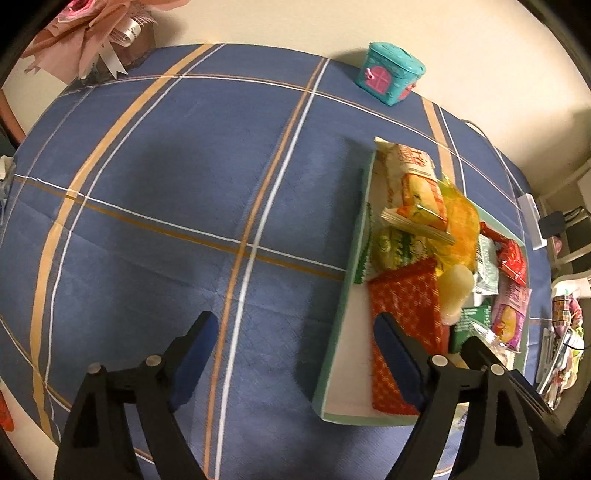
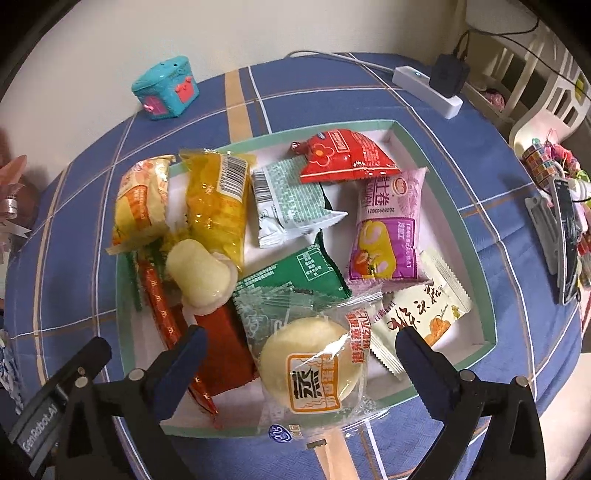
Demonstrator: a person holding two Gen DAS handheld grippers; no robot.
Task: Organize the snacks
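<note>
Snacks lay heaped in the tray [image 2: 476, 236] — seemingly nearly done; both the left gripper [image 1: 291, 354] and right gripper [image 2: 301, 365] gaped wide, holding nothing.

Snack packets [image 2: 288, 221] piled in tray [image 2: 476, 243]; tray set on tablecloth [image 1: 166, 221]; toy box [image 2: 166, 88] placed behind tray.

A table covered with a blue plaid cloth [image 1: 155, 206] stands against a plain cream wall [image 1: 280, 22]. White shelving [image 2: 554, 92] occupies the right side (contents indistinct). A white power strip [image 2: 424, 88] with a black adapter [image 2: 448, 74] lies at the far table edge. Lighting is warm and indoor.
</note>
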